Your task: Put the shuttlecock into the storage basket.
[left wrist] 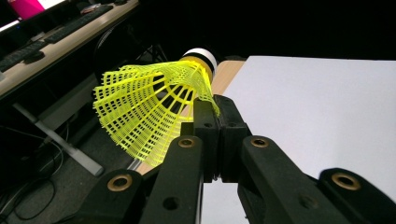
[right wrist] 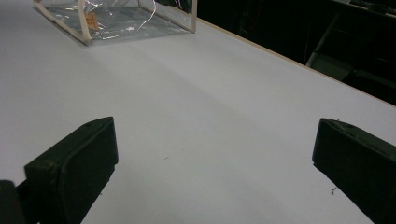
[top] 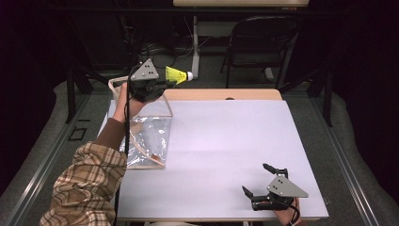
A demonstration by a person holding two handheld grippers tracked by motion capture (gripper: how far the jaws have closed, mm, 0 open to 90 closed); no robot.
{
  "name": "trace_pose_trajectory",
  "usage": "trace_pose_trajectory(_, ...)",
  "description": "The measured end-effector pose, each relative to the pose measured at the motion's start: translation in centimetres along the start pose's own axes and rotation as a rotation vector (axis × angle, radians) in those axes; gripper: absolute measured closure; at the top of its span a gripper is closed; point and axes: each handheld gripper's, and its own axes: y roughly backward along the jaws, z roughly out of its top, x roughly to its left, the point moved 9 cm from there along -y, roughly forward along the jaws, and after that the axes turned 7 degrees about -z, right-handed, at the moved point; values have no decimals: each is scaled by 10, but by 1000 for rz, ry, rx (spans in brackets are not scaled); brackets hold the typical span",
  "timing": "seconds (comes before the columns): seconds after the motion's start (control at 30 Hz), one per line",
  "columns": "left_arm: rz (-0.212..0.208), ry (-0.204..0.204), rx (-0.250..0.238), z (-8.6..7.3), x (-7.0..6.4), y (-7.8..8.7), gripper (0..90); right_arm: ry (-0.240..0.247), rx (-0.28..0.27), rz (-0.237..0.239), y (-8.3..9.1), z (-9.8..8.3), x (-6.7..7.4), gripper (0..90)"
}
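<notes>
a: shuttlecock (left wrist: 154,107) up there, yellow mesh skirt, white cork tip with a dark band.

b: where is it?

a: clamped by the edge of its skirt in the left gripper (top: 162,84), held in the air past the far left corner of the bench (top: 226,141), above the clear bag (top: 148,134).

b: and the arm?

a: plaid sleeve (top: 87,186) reaching forward, wrist raised, gripper pointing right with the tip leading.

b: the other one?

a: right gripper (top: 256,179) low at the near right of the bench, jaws wide apart with nothing between them.
</notes>
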Motion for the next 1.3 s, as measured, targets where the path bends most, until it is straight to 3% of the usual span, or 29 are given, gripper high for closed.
trace_pose_trajectory(0.67, 73, 30, -23, -5, 18, 31, 893, 0, 5, 1, 0, 0, 0, 0)
trace_pose_trajectory(1.3, 160, 90, -40, -21, 41, 68, 893, -1, 13, 4, -1, -1, 0, 0)
